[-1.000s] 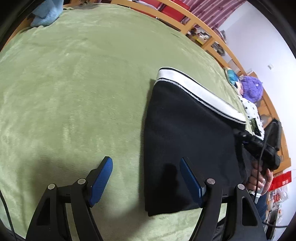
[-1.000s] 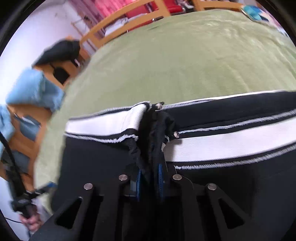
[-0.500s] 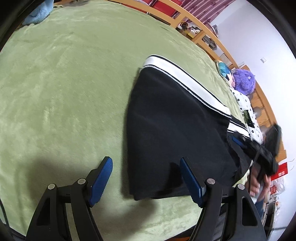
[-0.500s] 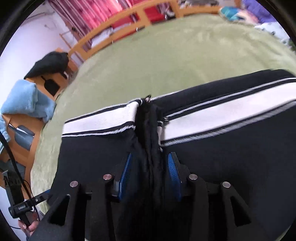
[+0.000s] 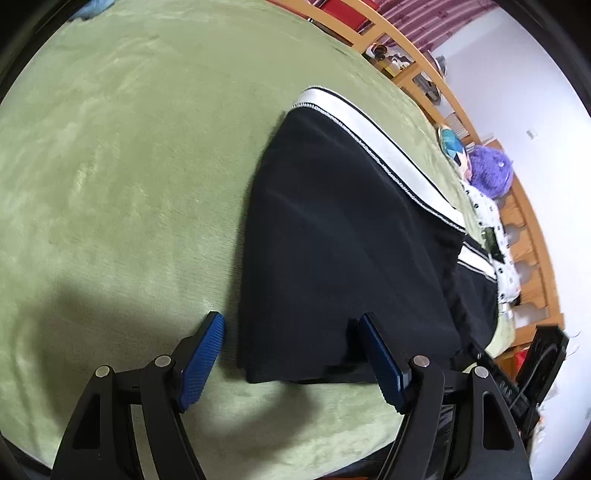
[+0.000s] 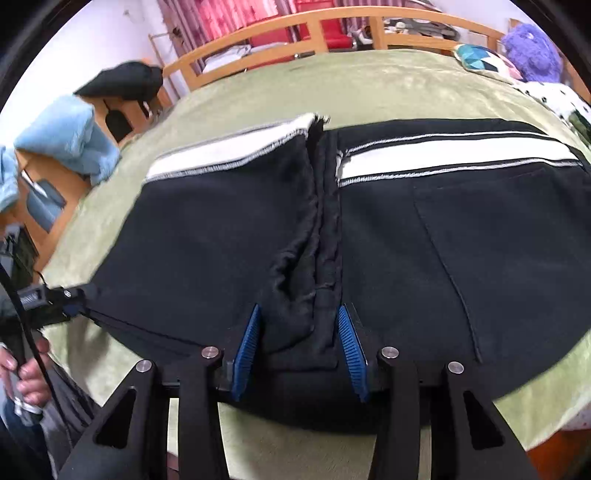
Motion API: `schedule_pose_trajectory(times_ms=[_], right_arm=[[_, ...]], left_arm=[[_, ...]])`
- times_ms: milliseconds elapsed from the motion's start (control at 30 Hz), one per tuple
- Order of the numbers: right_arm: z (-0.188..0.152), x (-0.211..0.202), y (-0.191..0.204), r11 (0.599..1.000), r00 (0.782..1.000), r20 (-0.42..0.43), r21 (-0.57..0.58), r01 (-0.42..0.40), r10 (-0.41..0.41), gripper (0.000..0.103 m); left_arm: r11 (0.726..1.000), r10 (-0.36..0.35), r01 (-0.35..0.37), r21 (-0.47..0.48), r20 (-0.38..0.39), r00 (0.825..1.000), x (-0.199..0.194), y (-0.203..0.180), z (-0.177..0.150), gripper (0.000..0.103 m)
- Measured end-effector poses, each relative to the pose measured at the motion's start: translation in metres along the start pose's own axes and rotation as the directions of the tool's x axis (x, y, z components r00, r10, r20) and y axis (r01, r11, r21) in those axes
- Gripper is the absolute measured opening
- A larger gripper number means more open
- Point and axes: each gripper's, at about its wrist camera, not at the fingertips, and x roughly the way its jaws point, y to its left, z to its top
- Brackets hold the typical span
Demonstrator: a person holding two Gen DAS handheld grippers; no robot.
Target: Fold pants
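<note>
Black pants (image 5: 332, 240) with a white side stripe (image 5: 373, 140) lie folded on the green blanket. My left gripper (image 5: 291, 362) stands open over their near corner, one blue pad on the blanket side and one above the cloth. In the right wrist view the pants (image 6: 461, 240) spread wide, and a bunched fold (image 6: 314, 258) runs down the middle. That fold lies between the blue pads of my right gripper (image 6: 299, 350), whose jaws stand parted and do not squeeze it.
The green blanket (image 5: 129, 166) covers a bed with a wooden frame (image 6: 295, 26). A purple plush (image 5: 491, 170) and a patterned pillow (image 6: 480, 55) lie at one side. Blue towels (image 6: 66, 136) sit beyond the bed's edge. A person's hand (image 6: 26, 373) holds the left gripper.
My right gripper has let go of the bunched fold and pulled back along the pants. The left gripper has drifted a little toward the pants' near corner, still open.
</note>
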Motion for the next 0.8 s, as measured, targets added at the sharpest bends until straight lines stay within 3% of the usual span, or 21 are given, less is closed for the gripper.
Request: schedule_pose_trajectory(times_ms=[167, 233, 333, 367, 400, 500, 600, 667, 800], right_arm=[[-0.02, -0.034, -0.005, 0.998, 0.998, 0.015, 0.018, 0.06, -0.06, 0.044], [-0.032, -0.054, -0.015, 0.994, 0.995, 0.028, 0.055, 0.098, -0.1, 0.044], [-0.038, -0.082, -0.031, 0.979, 0.982, 0.056, 0.107, 0.172, -0.179, 0.044], [-0.04, -0.093, -0.04, 0.972, 0.977, 0.065, 0.13, 0.195, -0.205, 0.043], [-0.04, -0.102, -0.045, 0.967, 0.973, 0.069, 0.147, 0.209, -0.221, 0.043], [-0.032, -0.134, -0.055, 0.96, 0.963, 0.113, 0.17, 0.222, -0.243, 0.043], [-0.022, -0.16, -0.067, 0.948, 0.932, 0.208, 0.179, 0.263, -0.298, 0.048], [-0.016, -0.164, -0.082, 0.948, 0.931, 0.215, 0.188, 0.258, -0.296, 0.05], [-0.011, -0.158, -0.125, 0.949, 0.948, 0.191, 0.241, 0.206, -0.254, 0.05]], left_arm=[[1.0, -0.025, 0.026, -0.011, 0.042, 0.999, 0.011, -0.008, -0.002, 0.071], [1.0, -0.022, 0.023, -0.017, 0.062, 0.998, 0.013, -0.013, 0.0, 0.062], [1.0, -0.001, 0.002, -0.023, 0.07, 0.998, 0.013, -0.017, 0.006, 0.037], [1.0, -0.011, 0.012, -0.013, 0.07, 0.997, 0.01, -0.019, 0.008, 0.023], [1.0, -0.01, 0.01, 0.007, 0.077, 0.997, 0.005, -0.022, 0.009, 0.02], [0.998, -0.013, 0.003, 0.069, 0.134, 0.991, -0.021, -0.043, 0.014, 0.017], [0.994, -0.024, 0.003, 0.112, 0.182, 0.983, -0.05, -0.075, 0.019, 0.017], [0.984, -0.023, -0.016, 0.177, 0.217, 0.976, -0.069, -0.11, 0.021, 0.017], [0.949, -0.015, -0.078, 0.305, 0.291, 0.957, -0.093, -0.185, 0.014, 0.016]])
